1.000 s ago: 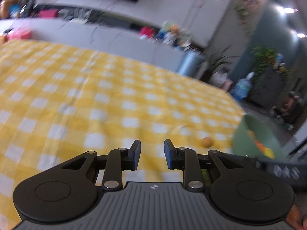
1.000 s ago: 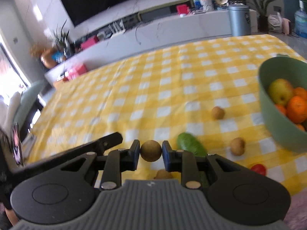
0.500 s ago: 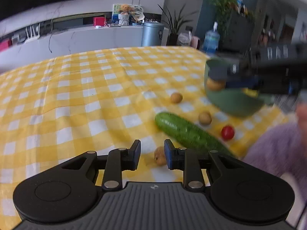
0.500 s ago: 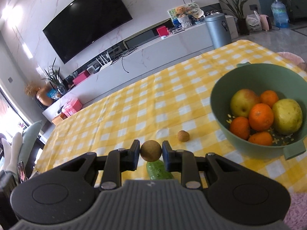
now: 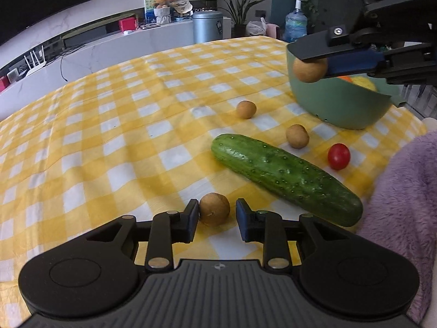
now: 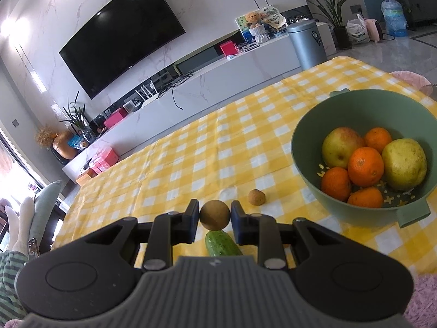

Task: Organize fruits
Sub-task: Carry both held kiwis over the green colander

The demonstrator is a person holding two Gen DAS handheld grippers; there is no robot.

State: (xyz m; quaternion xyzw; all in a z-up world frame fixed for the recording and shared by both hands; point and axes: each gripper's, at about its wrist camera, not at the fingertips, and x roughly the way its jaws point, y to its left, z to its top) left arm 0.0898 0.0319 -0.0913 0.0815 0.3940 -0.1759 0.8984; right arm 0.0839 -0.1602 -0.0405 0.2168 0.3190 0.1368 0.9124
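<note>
Right gripper (image 6: 215, 215) pinches a brown fruit (image 6: 214, 215), bound for the green bowl (image 6: 306, 169) at frame right. Left gripper (image 5: 214, 217), jaws opening, straddles another fruit (image 5: 214, 209), unpinched.

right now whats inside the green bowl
The green bowl holds four oranges, an apple and a yellow-green fruit. Anything beneath them is hidden.

Cucumber (image 6: 222, 243): only one end shows in the right wrist view, the remainder hidden behind the right hand-held gripper (image 6: 214, 215). Green bowl (image 5: 338, 104): contents largely masked in the left wrist view by that gripper; only slivers of orange and yellow show. Purple fleece sleeve (image 5: 404, 207): cut off at the right edge. Worktop (image 5: 109, 136): near edge hidden beneath the left hand-held gripper (image 5: 213, 216).
</note>
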